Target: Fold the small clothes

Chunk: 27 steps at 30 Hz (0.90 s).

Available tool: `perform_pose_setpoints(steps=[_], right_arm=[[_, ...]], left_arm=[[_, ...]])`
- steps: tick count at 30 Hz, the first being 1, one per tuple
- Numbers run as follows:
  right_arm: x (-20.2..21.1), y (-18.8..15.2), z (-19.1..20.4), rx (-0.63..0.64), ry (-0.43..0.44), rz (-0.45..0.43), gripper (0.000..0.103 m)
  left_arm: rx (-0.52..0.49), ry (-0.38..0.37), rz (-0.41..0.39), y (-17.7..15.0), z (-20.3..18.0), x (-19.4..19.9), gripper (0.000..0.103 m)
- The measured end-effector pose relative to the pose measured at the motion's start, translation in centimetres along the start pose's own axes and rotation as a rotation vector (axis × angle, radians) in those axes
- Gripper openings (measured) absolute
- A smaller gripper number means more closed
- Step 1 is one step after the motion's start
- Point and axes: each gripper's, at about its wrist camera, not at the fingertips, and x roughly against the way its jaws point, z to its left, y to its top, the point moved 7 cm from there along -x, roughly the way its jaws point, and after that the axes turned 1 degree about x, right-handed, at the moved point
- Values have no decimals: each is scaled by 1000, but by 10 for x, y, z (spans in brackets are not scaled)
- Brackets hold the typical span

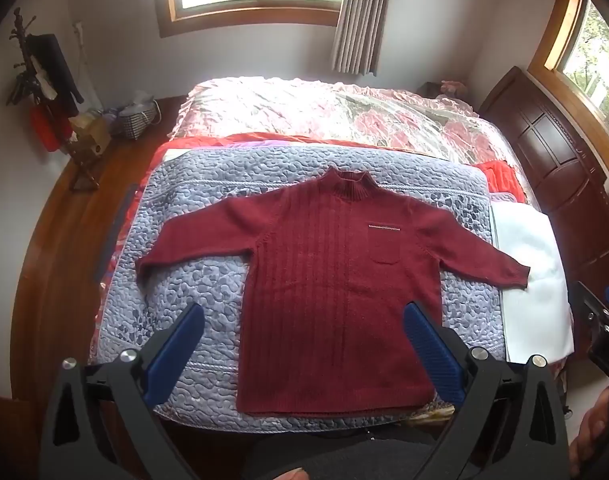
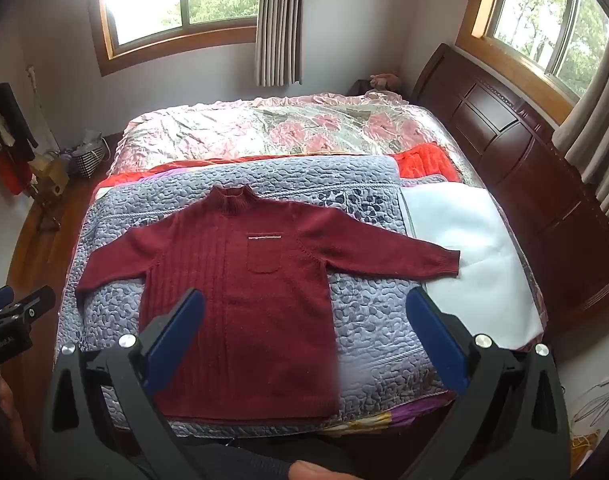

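Nothing folded yet: the red sweater (image 1: 336,280) lies flat, face up, sleeves spread, on the grey quilt (image 1: 192,216) on the bed, and your left gripper (image 1: 304,354) and right gripper (image 2: 304,344) both hover above its hem, jaws spread wide and empty, so every fold is left.

— How does the left gripper (image 1: 304,354), the black two-finger clamp with blue ribbed pads, stand?
— Its jaws are spread wide, nothing between them, pointing toward the far side and tilted downward.
— And the right gripper (image 2: 304,354), of the same black frame and blue pads?
— Also spread wide and holding nothing, level with the other; its tip (image 1: 608,308) shows at the right edge of the left view.
— Any hands visible?
— Part of a hand (image 1: 588,432) at the near right, gripping the right handle.
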Motion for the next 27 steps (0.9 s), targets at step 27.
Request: perform_pose_setpoints(steps=[27], right_arm=[[1,-2,-1,2,-8,-12,100]], left_arm=[[5,-3,-3,-1,0,5,99]])
